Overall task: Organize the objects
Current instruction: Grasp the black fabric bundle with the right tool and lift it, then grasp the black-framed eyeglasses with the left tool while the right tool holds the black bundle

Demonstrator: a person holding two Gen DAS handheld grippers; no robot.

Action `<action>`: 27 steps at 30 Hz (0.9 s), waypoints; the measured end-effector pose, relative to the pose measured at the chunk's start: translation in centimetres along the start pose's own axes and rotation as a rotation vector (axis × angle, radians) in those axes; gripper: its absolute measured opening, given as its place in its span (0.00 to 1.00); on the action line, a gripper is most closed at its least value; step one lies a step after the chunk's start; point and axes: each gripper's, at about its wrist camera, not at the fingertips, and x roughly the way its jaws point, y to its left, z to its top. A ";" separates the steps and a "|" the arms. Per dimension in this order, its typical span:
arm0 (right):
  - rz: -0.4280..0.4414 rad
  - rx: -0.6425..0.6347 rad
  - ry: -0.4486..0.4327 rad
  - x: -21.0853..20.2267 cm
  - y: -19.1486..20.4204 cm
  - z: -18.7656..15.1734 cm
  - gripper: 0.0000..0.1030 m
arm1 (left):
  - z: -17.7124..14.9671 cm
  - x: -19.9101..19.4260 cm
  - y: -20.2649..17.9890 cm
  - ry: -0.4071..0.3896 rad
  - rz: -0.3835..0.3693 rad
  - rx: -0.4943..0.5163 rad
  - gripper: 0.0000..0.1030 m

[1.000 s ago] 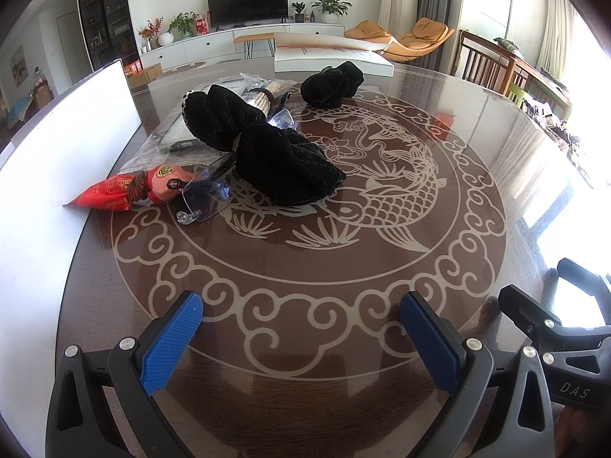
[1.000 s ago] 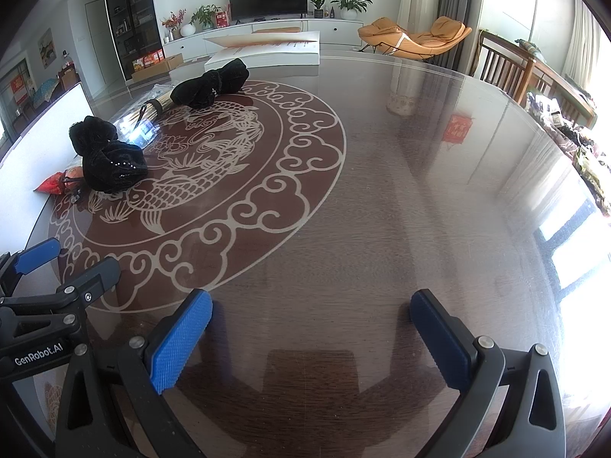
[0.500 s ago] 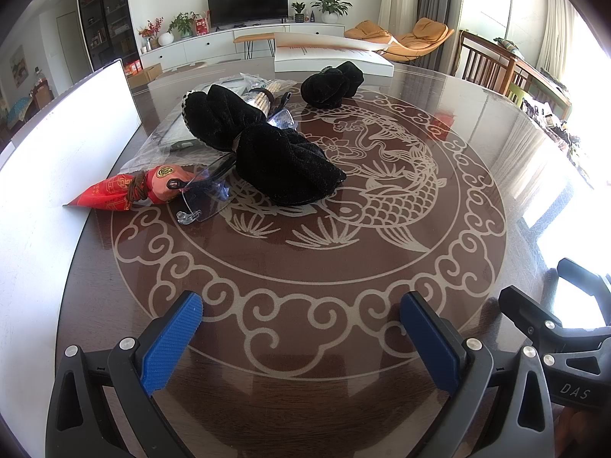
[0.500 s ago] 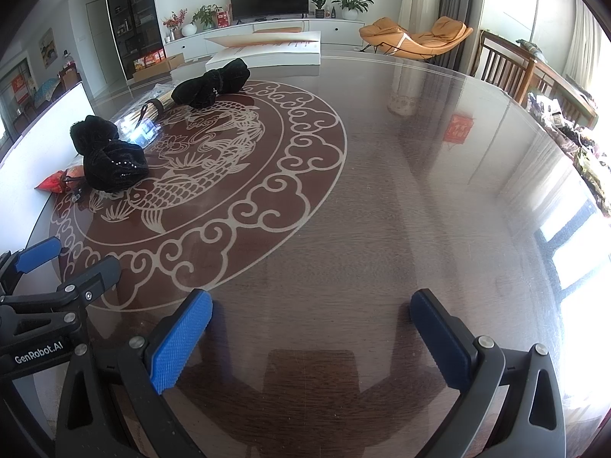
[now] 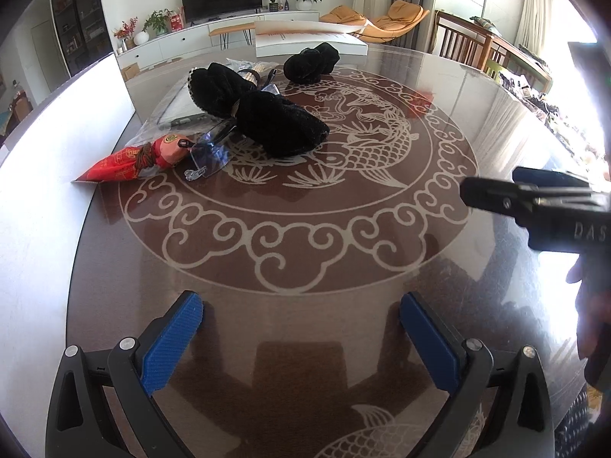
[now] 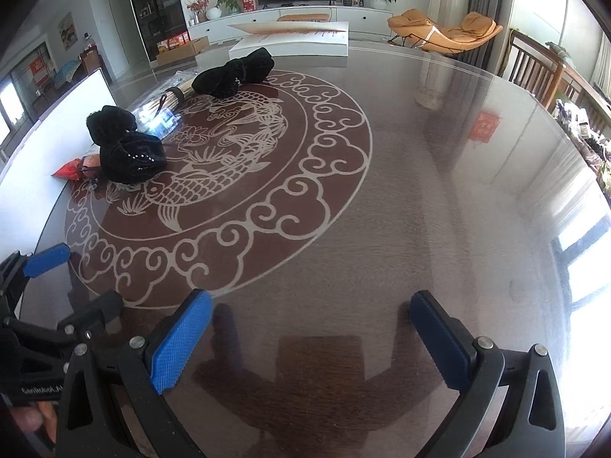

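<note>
two grippers, both with jaws wide apart, nothing between them, low over the near part of a glass-topped table (image 5: 305, 259). left gripper (image 5: 301, 328) faces the pile; right gripper (image 6: 311, 330) faces bare glass.

pile sits far left on the table, left to right: red packet (image 5: 130, 160) at the left edge against a white board (image 5: 46, 175), clear glasses (image 5: 208, 154) touching it, then a black pouch (image 5: 282, 128) with a second pouch (image 5: 217, 87) just behind, both lying partly on a plastic bag (image 5: 172, 114). third pouch (image 5: 311, 63) lies apart, farther back near a white box (image 5: 305, 40).

handling, my guess: pouches look soft and light, would squash under the pads, so pinch the bunched middle. glasses look thin and fragile, glass top probably slippery, take by the frame or an arm, gently. packet looks crinkly and light, grab at the tied neck.

left view shows the glasses and packet clearly, plus the right gripper's side at right edge. right view barely shows the packet, glasses mostly hidden behind the pouch, but shows a stick bundle (image 6: 173, 95) by the far pouch and the empty right half of the table.
</note>
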 end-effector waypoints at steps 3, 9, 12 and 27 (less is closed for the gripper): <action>0.109 -0.151 -0.030 0.8 5.3 4.6 1.00 | -1.9 -1.2 0.9 0.014 0.007 -0.008 1.00; 0.184 -0.417 0.063 6.6 15.3 9.5 0.58 | -2.4 -2.1 3.4 0.063 0.016 -0.027 1.00; 0.190 -0.419 0.090 6.9 15.0 8.7 0.35 | -2.0 -3.1 4.7 0.032 -0.023 -0.049 1.00; 0.380 0.080 0.123 -3.4 -2.1 -2.9 0.33 | 8.8 -0.4 -1.6 -0.097 -0.158 0.303 1.00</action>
